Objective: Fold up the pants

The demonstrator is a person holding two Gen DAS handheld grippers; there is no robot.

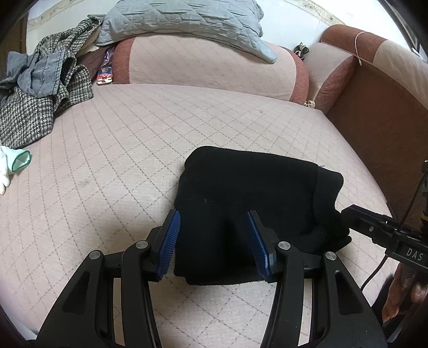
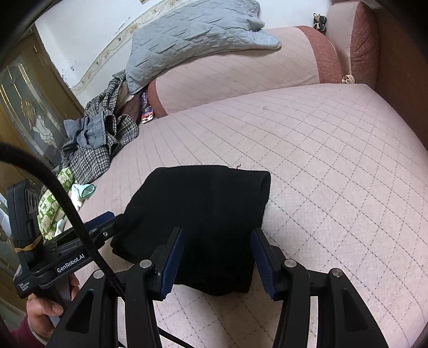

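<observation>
The left claw (image 1: 212,241) stood spread, its blue pads (image 1: 168,241) apart and hovering over the near half of the folded black pants (image 1: 248,200), with nothing pinched between them. The right claw (image 2: 216,257) was likewise spread, its pads on either side of the pants' near edge as seen from its own camera, gripping nothing. In the left wrist view the right claw reached in from the right edge, its tip right at the pants' right side, where the cloth bunched; whether it touched could not be told. A hand (image 2: 45,313) held the left tool's handle at the lower left of the right wrist view.

The pants lay as a compact dark bundle on the pink quilted sofa seat (image 1: 120,150), toward its front edge. Far back on the seat's left side lay a checked coat (image 1: 45,107) with a grey garment (image 1: 40,77) on top. A pale blue quilted blanket (image 1: 187,24) draped over the sofa's backrest. A white glove (image 1: 10,166) with a green cuff lay at the left edge of the seat.
</observation>
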